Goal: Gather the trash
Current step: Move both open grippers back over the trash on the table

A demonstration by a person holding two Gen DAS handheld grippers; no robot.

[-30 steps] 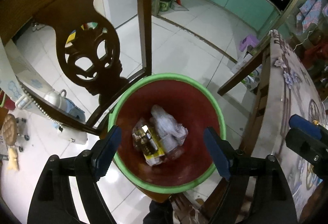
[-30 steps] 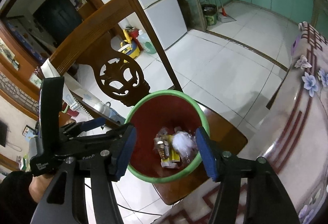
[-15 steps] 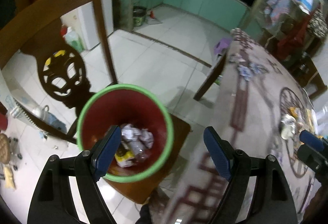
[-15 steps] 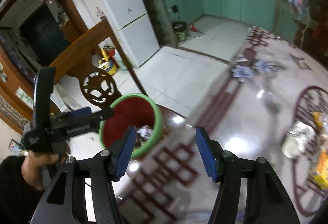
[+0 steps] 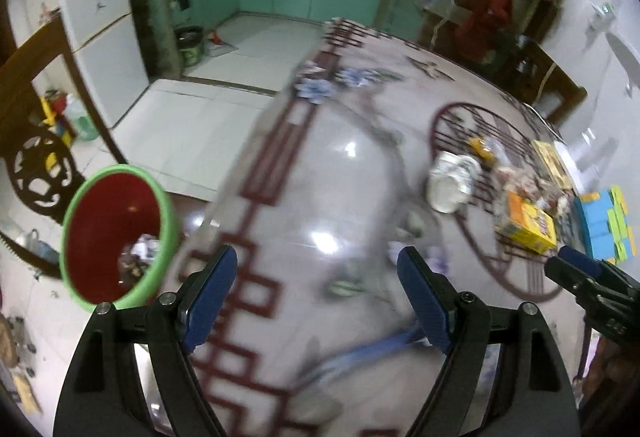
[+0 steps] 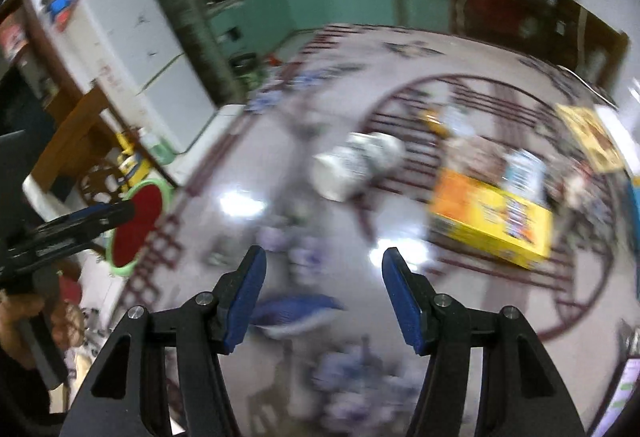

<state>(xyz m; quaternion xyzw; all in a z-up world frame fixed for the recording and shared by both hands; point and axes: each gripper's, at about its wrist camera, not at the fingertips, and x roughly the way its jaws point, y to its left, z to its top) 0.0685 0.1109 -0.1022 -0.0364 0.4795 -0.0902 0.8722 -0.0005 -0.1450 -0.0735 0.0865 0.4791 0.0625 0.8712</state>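
A red bin with a green rim (image 5: 116,233) stands on a chair at the table's left edge, with crumpled trash inside; it also shows in the right wrist view (image 6: 138,225). My left gripper (image 5: 318,301) is open and empty over the glossy table (image 5: 320,197). My right gripper (image 6: 322,295) is open and empty above the table (image 6: 280,197). A white paper cup (image 5: 450,183) lies on its side mid-table, also in the right wrist view (image 6: 352,165). A yellow box (image 5: 526,223) lies to its right, also in the right wrist view (image 6: 490,219). Both views are motion-blurred.
More wrappers and a flat yellow packet (image 5: 554,161) lie past the box, with a blue and green pack (image 5: 604,225) at the far right. A carved wooden chair back (image 5: 36,157) stands behind the bin. A white fridge (image 6: 140,49) and a tiled floor (image 5: 192,125) lie left.
Both grippers have swung right, away from above the bin and over the table. The bin has slid to the left of both views. The cup and yellow box have come into view.
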